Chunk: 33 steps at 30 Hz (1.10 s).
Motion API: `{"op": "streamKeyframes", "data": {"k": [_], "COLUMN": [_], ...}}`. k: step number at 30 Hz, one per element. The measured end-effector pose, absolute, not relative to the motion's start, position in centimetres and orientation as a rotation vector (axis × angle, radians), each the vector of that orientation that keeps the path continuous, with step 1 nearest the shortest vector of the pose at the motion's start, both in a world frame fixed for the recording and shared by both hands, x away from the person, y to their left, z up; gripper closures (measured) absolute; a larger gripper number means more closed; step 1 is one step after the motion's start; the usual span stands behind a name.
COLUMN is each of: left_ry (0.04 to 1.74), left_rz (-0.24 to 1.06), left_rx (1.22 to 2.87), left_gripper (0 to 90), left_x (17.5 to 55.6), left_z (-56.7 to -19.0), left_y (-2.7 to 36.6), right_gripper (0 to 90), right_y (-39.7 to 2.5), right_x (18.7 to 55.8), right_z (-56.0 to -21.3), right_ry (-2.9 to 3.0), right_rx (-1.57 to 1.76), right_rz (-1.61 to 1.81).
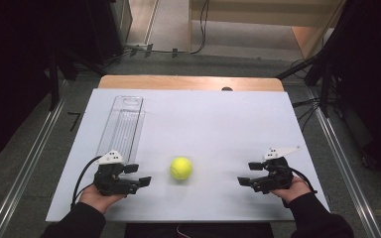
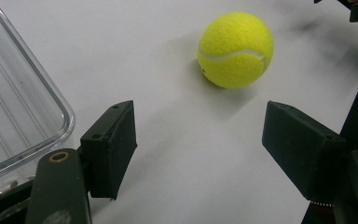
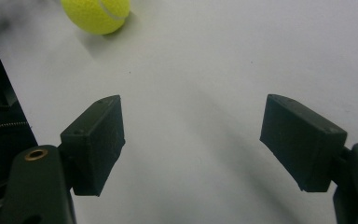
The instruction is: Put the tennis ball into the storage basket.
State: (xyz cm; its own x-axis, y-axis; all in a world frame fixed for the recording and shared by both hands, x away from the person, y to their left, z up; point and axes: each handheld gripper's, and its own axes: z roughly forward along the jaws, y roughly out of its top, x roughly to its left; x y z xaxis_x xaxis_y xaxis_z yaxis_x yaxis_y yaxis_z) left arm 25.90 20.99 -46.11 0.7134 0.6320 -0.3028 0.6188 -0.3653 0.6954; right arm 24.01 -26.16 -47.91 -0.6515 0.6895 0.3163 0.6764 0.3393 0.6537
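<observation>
Waiting on the pickup: yellow felt tennis ball lies untouched at lower centre of the high view.

Nothing looks done yet, judging from how things lie; the ball rests free on the white table sheet, and grasping and moving it are all still ahead. Left gripper, lower left, has jaws wide apart, empty, ball near but not touching; in the left gripper view the ball sits ahead, towards upper right. Right gripper, lower right, also spread wide and holding nothing, farther from the ball. Long clear ribbed plastic tray lies empty at upper left, likely destination.
</observation>
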Motion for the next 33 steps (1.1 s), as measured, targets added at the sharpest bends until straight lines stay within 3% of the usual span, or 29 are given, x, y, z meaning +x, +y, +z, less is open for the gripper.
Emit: {"op": "streamKeyframes", "data": {"k": [33], "left_ry": [0.919], "left_rz": [0.013], "left_rx": [2.096], "left_gripper": [28.8], "left_x": [25.96], "left_z": [-46.42], "left_y": [21.05], "right_gripper": [19.7], "right_y": [-26.19], "right_x": [23.82], "right_z": [-47.96], "right_ry": [2.567], "right_rx": [1.298], "right_rz": [1.219]}}
